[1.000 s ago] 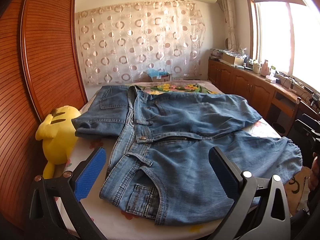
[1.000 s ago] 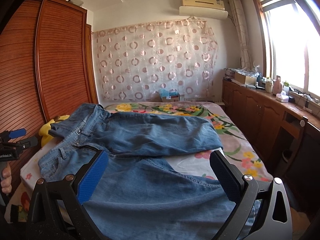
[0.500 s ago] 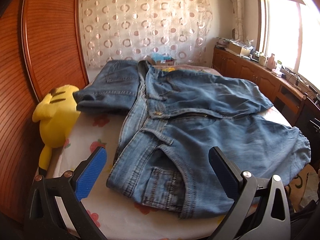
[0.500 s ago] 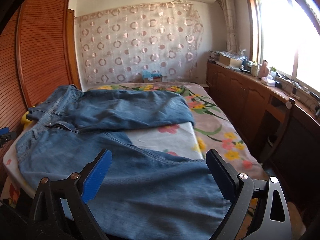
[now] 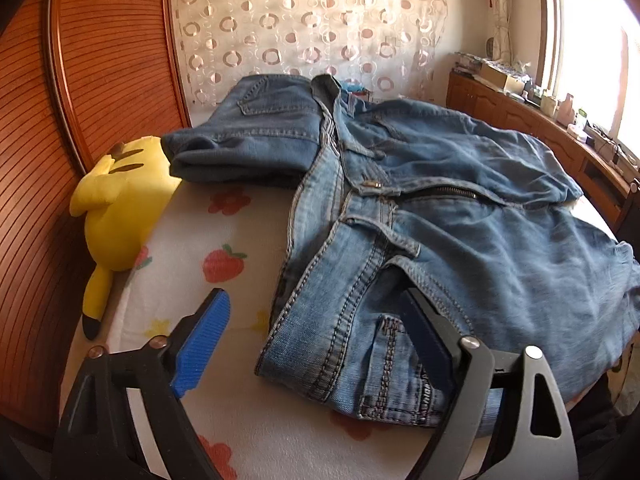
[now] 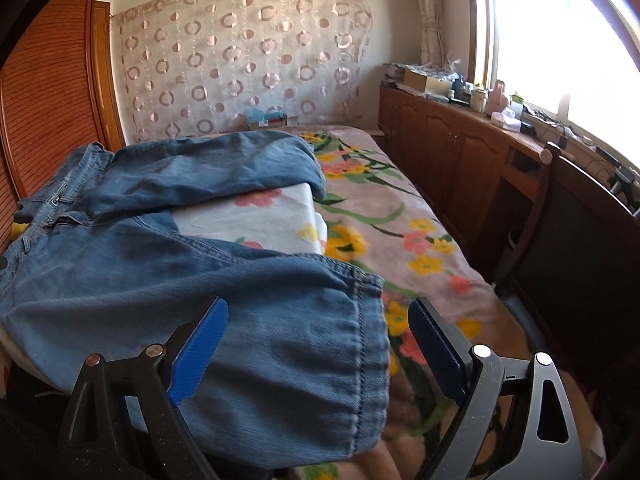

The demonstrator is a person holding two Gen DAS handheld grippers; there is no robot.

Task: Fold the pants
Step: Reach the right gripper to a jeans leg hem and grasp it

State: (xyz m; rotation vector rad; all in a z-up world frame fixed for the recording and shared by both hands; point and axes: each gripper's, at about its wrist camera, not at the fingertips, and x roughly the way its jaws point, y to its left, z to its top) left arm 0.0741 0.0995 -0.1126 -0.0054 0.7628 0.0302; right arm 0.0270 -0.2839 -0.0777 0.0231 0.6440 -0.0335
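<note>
Blue denim jeans (image 5: 460, 216) spread flat on a bed (image 5: 224, 240), waistband toward the wooden headboard (image 5: 100, 60), a yellow plush toy (image 5: 116, 208) beside it. The left gripper (image 5: 316, 324), jaws apart and empty, hovers over the near waistband corner with its pocket stitching. The right gripper (image 6: 318, 330), jaws likewise apart and empty, hovers over the hem of the near leg (image 6: 368, 340), which overhangs the floral blanket (image 6: 420, 240).

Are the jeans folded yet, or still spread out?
Spread. The jeans lie flat on the bed, legs apart with sheet between them, fly open; both grippers open over them.
</note>
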